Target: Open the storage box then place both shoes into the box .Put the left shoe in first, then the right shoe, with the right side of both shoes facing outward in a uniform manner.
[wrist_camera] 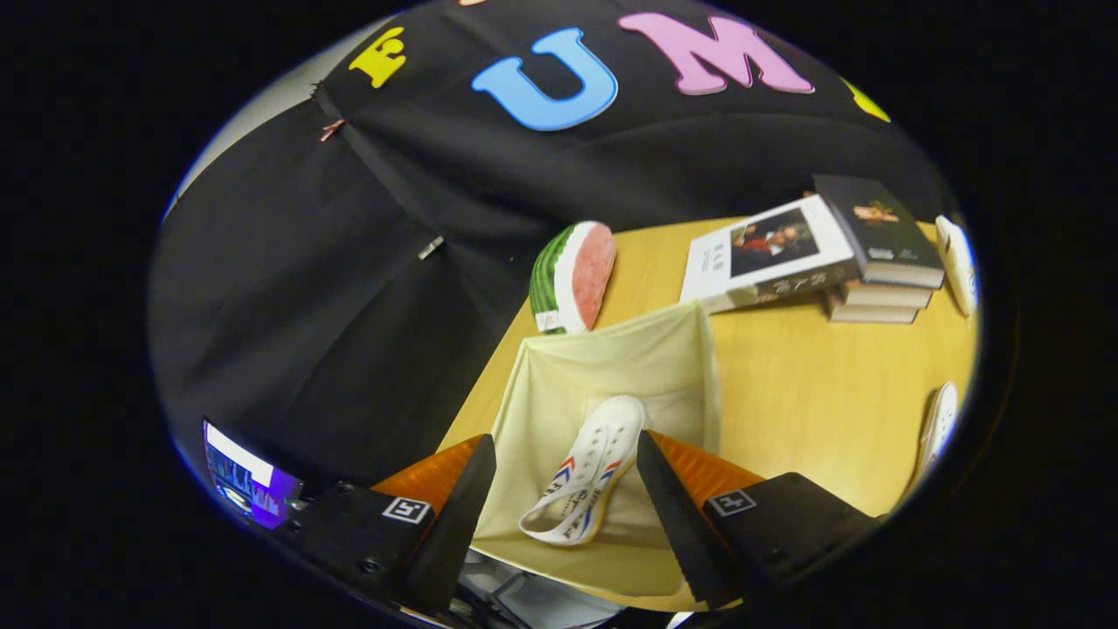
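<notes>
Gripper [566, 454] spread wide w/ nothing held, white canvas shoe [585, 476] inside soft cream fabric box [611, 358]

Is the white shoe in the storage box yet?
In. The white shoe lies inside the open storage box, below and between the open gripper fingers, which are not touching it.

We see the gripper [566, 450] with fingers spread and nothing gripped; their roots are cut off at lower centre. The right finger [672, 515] covers part of the storage box [611, 367] wall, and the box's near rim is clipped at the bottom. The shoe [583, 485] lies inside the box; its far side is hidden. The second shoe [939, 428], at the right edge, is cut to a sliver. White object [958, 262] at upper right: cropped, cannot identify. Lower books [873, 301] are mostly covered. Screen [249, 485] at lower left is cropped and blurred.
</notes>
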`<state>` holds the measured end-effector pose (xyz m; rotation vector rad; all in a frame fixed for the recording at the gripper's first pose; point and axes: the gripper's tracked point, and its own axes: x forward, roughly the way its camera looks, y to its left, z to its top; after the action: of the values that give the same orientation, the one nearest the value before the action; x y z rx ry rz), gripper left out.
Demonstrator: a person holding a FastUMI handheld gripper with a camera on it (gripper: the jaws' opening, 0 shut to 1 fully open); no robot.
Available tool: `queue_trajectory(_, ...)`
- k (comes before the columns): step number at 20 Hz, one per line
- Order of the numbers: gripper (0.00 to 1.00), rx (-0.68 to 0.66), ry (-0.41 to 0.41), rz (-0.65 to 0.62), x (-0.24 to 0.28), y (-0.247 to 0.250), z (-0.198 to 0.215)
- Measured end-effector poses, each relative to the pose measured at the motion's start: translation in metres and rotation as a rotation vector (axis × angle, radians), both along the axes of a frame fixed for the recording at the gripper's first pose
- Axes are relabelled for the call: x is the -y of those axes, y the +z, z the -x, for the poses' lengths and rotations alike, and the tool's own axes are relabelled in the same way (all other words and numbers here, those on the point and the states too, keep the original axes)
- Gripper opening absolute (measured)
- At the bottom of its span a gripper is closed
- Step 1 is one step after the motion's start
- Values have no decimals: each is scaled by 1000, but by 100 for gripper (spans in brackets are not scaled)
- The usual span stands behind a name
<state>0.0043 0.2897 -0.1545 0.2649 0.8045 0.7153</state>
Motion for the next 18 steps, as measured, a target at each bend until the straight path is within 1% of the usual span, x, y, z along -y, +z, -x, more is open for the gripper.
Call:
queue_trajectory(2,98,66,-47,-11,33,23,-17)
queue_trajectory(4,99,114,-98,5,82,37,-34)
queue_trajectory(8,98,173,-200,66,169,38,-63)
queue_trajectory(11,98,182,-269,132,242,23,-73)
queue_trajectory(14,98,156,-339,180,311,6,-76)
queue_trajectory(18,99,124,-389,264,386,-28,-74)
